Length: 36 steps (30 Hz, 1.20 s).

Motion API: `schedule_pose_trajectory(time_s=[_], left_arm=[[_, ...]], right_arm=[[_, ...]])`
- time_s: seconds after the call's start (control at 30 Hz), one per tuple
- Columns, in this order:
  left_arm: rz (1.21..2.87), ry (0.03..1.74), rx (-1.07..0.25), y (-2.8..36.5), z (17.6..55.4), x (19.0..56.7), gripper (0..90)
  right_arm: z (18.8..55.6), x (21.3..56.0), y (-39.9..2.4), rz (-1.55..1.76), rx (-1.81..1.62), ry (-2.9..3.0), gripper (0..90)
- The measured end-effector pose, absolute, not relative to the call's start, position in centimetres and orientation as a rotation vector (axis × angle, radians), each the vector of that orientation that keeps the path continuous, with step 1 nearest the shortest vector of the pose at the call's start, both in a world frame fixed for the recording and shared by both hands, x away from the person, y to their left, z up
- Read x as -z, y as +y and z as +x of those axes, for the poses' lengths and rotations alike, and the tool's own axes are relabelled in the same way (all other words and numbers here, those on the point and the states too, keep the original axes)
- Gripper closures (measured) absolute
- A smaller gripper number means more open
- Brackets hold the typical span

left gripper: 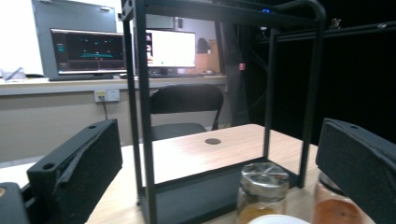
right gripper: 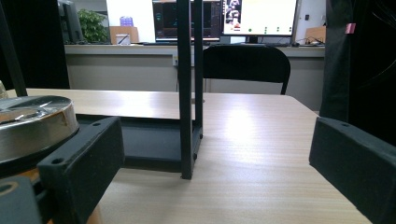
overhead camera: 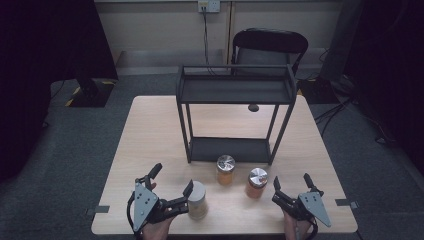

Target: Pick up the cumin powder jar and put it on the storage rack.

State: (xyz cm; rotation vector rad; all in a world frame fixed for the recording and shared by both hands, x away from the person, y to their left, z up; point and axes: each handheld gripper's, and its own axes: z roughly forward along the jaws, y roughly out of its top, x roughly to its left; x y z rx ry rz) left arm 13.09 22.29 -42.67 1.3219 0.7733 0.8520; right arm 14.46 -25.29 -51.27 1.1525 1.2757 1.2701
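Though wide, left gripper (overhead camera: 172,181) perhaps touching jar (overhead camera: 197,200).

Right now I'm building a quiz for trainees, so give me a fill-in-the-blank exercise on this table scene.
1. The number of jars on the table is ____.
2. The left gripper has its jaws ____ beside the white-lidded jar.
3. The two-tier rack is coloured ____.
4. The right gripper sits to the right of the jar with the ____ lid.

Missing words: three; open; black; silver
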Motion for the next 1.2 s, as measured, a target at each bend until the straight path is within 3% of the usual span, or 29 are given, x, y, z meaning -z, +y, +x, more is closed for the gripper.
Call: schedule_pose_trajectory(time_s=[1.2], left_arm=[[1.392, 0.757, -0.799, 21.2, 11.5, 44.1, 1.3]], right_arm=[[14.4, 51.3, -25.3, 1.154, -1.270, 1.273, 2.7]])
